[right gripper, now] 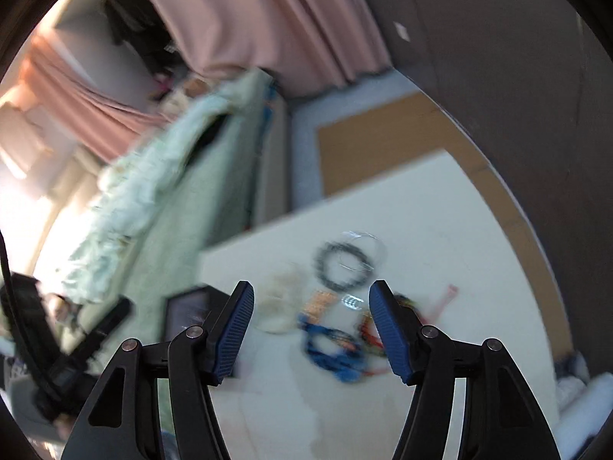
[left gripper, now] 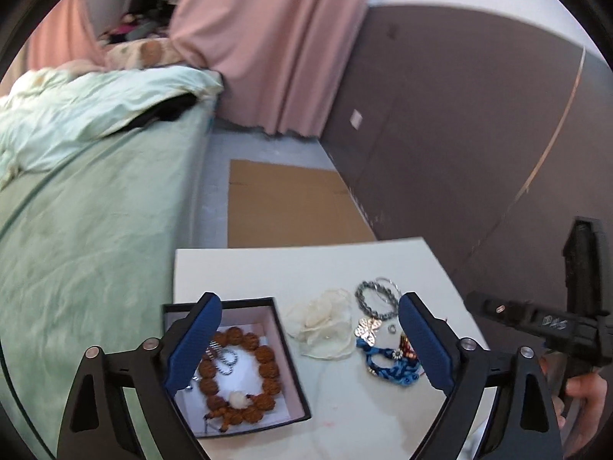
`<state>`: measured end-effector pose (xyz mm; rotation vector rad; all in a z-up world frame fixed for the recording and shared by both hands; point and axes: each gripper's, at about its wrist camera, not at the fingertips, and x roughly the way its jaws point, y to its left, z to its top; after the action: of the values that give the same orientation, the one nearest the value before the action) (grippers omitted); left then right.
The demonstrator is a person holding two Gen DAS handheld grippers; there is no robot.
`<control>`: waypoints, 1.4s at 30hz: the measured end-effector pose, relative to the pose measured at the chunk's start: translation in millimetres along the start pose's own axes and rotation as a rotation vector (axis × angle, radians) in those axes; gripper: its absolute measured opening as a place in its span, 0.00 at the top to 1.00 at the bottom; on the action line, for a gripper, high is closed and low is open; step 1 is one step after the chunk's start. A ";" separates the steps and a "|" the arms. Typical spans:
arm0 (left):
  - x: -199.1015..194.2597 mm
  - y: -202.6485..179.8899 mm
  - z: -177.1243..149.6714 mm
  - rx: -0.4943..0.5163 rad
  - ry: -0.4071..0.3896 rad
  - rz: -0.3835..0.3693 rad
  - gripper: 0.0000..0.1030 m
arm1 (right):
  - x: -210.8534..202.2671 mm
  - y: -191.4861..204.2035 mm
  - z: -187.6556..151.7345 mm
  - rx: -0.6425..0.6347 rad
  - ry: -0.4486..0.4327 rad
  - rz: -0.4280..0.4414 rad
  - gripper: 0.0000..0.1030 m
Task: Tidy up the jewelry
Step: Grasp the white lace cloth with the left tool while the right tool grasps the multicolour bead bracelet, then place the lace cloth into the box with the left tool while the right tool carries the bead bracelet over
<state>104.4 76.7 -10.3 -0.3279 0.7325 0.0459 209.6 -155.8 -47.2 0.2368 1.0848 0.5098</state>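
**Jewelry sorting: box started, pile still waiting**

We've got the brown bead bracelet point(left gripper: 239, 373) and a small silver chain point(left gripper: 226, 360) lying in the open box point(left gripper: 291, 360). Left to do, at the box's 3 o'clock on the table point(left gripper: 306, 268): cream flower point(left gripper: 323, 322), grey bead bracelet point(left gripper: 373, 301), butterfly charm point(left gripper: 367, 327), blue braided cord point(left gripper: 383, 362). Left gripper point(left gripper: 308, 345) is spread wide and empty; right gripper point(right gripper: 312, 331) is also parted, holding nothing, over the pile.

A: The right wrist view is all smeared. The blue cord point(right gripper: 337, 356) and the grey bracelet point(right gripper: 341, 266) have no clear detail.

B: And the box point(left gripper: 283, 349)?

A: A blue finger point(left gripper: 193, 345) hides its left part, and the small ring point(left gripper: 391, 329) is too tiny to read.
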 end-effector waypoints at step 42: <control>118.7 -65.8 22.7 0.292 0.299 0.110 0.99 | 65.8 -62.8 -11.5 0.080 0.263 -0.062 0.77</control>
<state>217.7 12.7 -55.0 -0.0133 1.0393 -0.0066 241.0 -177.3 -130.6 0.2091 1.3662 0.4511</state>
